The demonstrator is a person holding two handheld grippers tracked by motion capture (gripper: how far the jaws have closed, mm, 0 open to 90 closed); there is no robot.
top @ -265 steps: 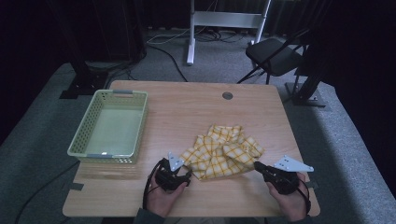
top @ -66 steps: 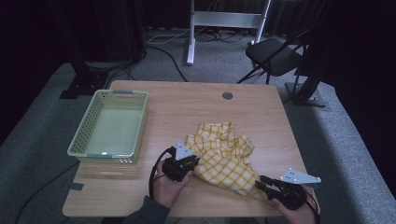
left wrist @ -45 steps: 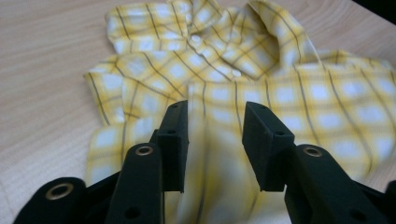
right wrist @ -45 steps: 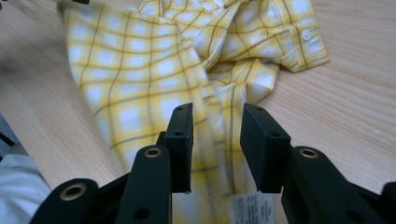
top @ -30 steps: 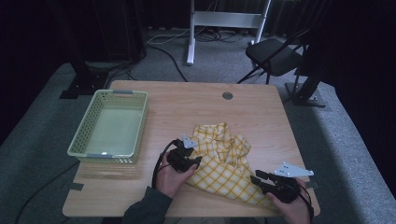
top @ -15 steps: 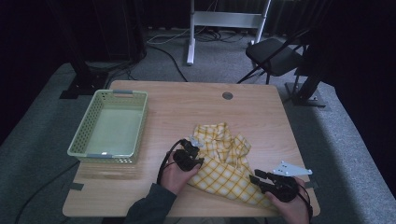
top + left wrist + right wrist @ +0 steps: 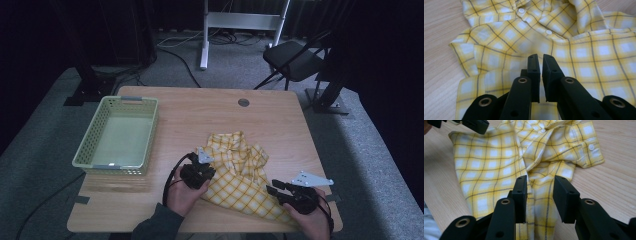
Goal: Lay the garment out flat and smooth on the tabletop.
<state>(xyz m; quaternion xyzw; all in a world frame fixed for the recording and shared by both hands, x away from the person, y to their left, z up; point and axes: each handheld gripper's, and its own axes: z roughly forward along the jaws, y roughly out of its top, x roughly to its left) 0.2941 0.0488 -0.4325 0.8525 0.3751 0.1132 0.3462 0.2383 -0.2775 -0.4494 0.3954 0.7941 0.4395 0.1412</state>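
Yellow checked shirt (image 7: 240,172) crumpled, long axis diagonal — left gripper (image 7: 539,75) pinching its edge, right gripper (image 7: 539,197) half-open astride fabric.

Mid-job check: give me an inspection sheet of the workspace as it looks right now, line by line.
Surface: wooden table, with a round grommet near the far edge.
Job's things: yellow checked shirt lying crumpled, partly spread toward the near edge.
Clutter: pale green basket at the left, nothing seen inside; tape bits at the near corners.
Grippers: left hand-held gripper has just been closing, jaws nearly together over the shirt's left edge, fabric seemingly pinched. Right hand-held gripper jaws apart, straddling a shirt fold.
Cables: black cable loops from the left hand-held gripper; more cables on the floor beyond.
Surroundings: grey carpet, folding chair, white stand frame, dark backdrop.
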